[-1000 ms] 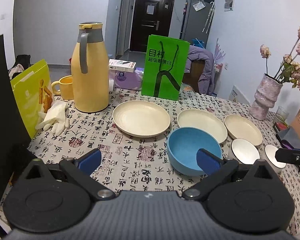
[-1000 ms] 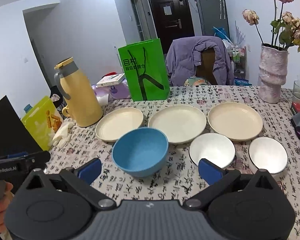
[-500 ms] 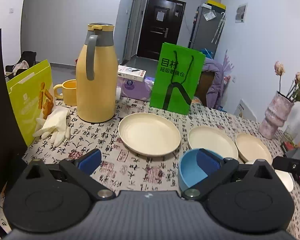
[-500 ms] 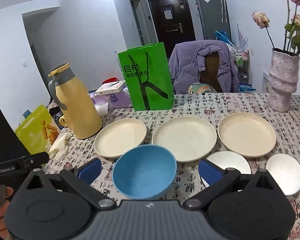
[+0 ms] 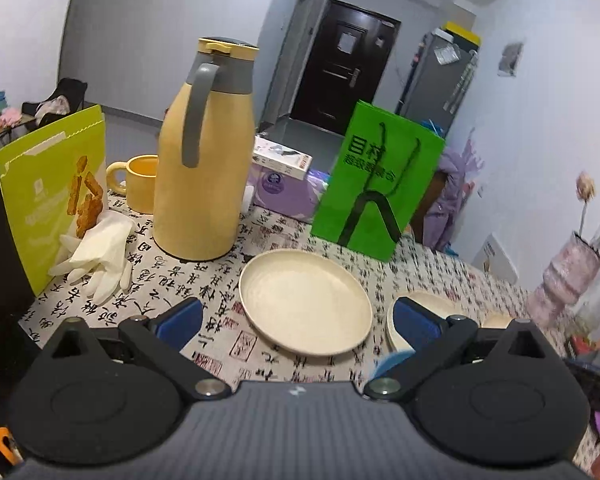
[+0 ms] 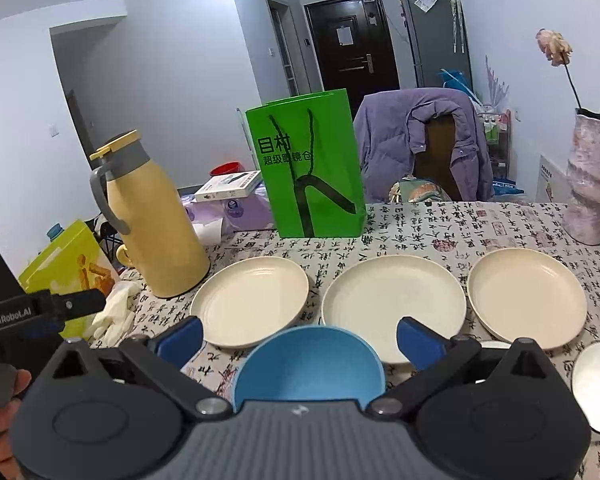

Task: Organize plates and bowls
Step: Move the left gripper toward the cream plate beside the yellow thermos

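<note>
The right gripper (image 6: 300, 338) has its fingers (image 6: 180, 340) spread wide and empty, the blue bowl (image 6: 308, 364) on the counter (image 6: 440, 228) between them; beyond lie three cream plates (image 6: 394, 306) in a row. The left gripper (image 5: 298, 322) is likewise released; its fingers (image 5: 414, 324) frame the leftmost plate (image 5: 304, 300) near the yellow flask (image 5: 204, 168).

walls (image 6: 172, 80) pale grey | door (image 6: 352, 48) dark | chair (image 6: 436, 160) jacket-draped

Bowl (image 6: 308, 364) in front — 3 plates (image 6: 392, 304) behind.
</note>
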